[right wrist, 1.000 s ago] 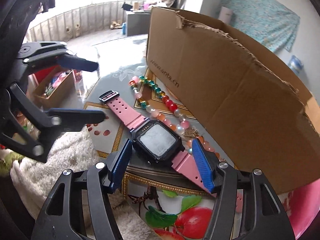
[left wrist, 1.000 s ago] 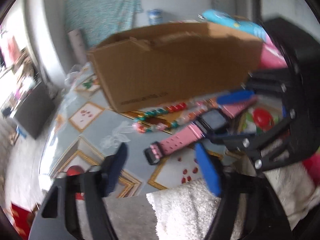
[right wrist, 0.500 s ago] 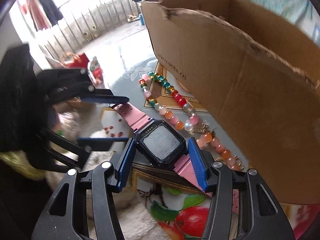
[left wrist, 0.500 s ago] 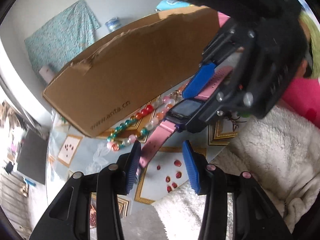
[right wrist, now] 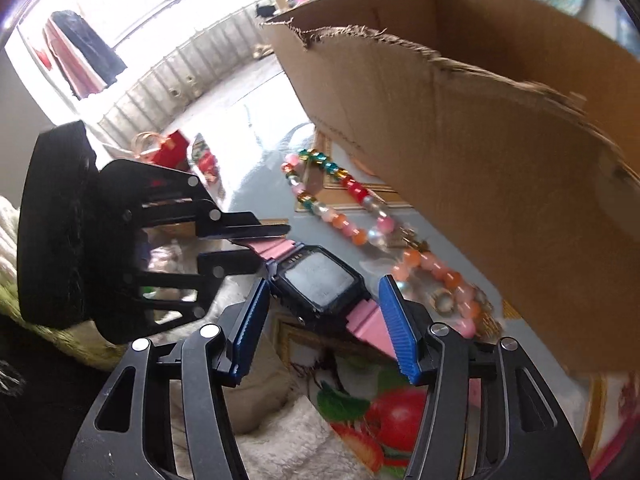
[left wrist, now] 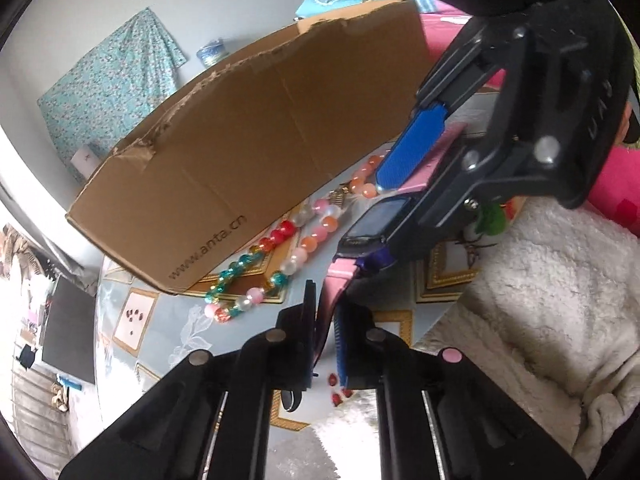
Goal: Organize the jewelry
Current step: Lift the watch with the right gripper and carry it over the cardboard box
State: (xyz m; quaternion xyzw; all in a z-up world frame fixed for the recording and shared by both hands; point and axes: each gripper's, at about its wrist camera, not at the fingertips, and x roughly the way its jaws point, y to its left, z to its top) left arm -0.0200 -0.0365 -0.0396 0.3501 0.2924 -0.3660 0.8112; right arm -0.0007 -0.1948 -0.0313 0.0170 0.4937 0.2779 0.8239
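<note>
A pink-strapped digital watch [right wrist: 318,280] with a black square face is held off the table between both grippers. My right gripper [right wrist: 322,316] is shut on the watch's case, blue pads on both sides. My left gripper [left wrist: 326,322] is shut on the free end of the pink strap [left wrist: 332,292]; it also shows in the right wrist view [right wrist: 248,246] at the strap's left end. The watch face shows in the left wrist view [left wrist: 376,220], partly hidden by the right gripper. A colourful bead necklace [left wrist: 280,264] lies on the table [left wrist: 168,320] beside the cardboard box.
A large open cardboard box [left wrist: 256,148] stands just behind the necklace, and shows in the right wrist view [right wrist: 480,120]. A white fluffy cloth [left wrist: 540,300] lies at the table's near edge. Patterned tablecloth with fruit prints [right wrist: 392,412] lies below the watch.
My left gripper has moved in and closed on the pink strap's end. My right gripper has tightened on the watch case and lifted it.
</note>
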